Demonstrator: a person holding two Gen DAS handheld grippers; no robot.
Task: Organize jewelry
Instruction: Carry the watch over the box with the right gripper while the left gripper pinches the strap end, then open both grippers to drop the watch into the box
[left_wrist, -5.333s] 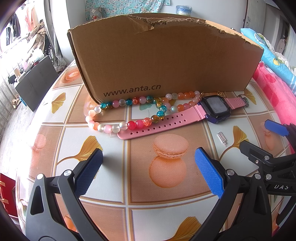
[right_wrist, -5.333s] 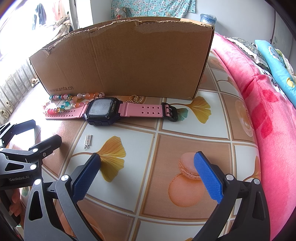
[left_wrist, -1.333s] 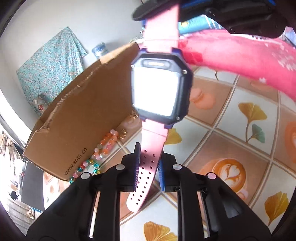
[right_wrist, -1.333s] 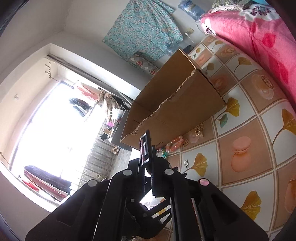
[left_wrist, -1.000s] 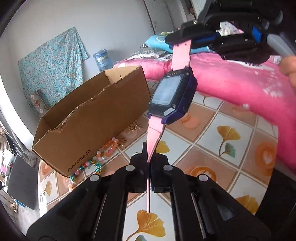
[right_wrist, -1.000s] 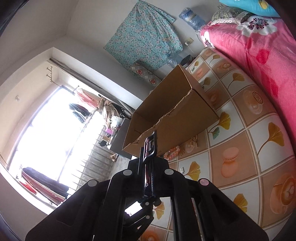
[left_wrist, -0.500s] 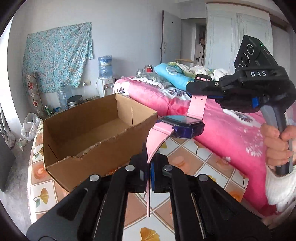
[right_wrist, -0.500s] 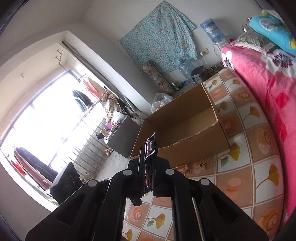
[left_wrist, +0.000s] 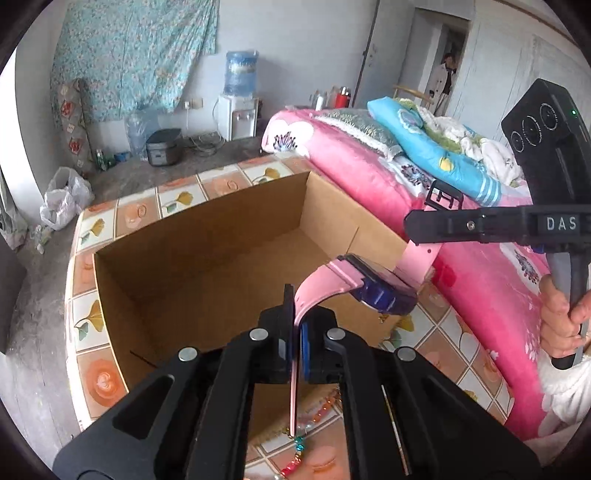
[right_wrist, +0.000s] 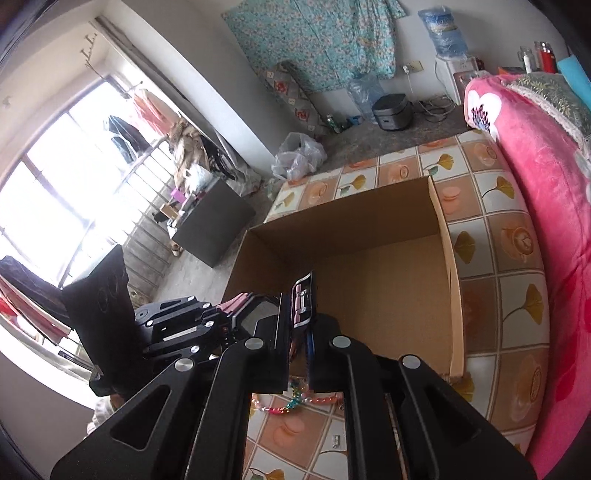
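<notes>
A pink-strapped watch (left_wrist: 380, 291) with a dark blue case hangs in the air over the near wall of the open cardboard box (left_wrist: 207, 258). My left gripper (left_wrist: 295, 332) is shut on its holed strap end. My right gripper (right_wrist: 300, 317) is shut on its buckle end; from the left wrist view the right gripper (left_wrist: 424, 225) shows at the right, above the box's right wall. The box (right_wrist: 369, 236) looks empty inside. A colourful bead bracelet (right_wrist: 295, 400) lies on the tiled tabletop in front of the box, also glimpsed in the left wrist view (left_wrist: 299, 443).
A small silver clasp (right_wrist: 336, 441) lies on the tabletop (right_wrist: 517, 258) near the front. A pink quilted bed (left_wrist: 480, 266) runs along the table's right side. A person's hand (left_wrist: 561, 317) holds the right gripper's handle.
Both grippers have carried the watch higher and forward over the box; the view now looks down into the box's open inside.
</notes>
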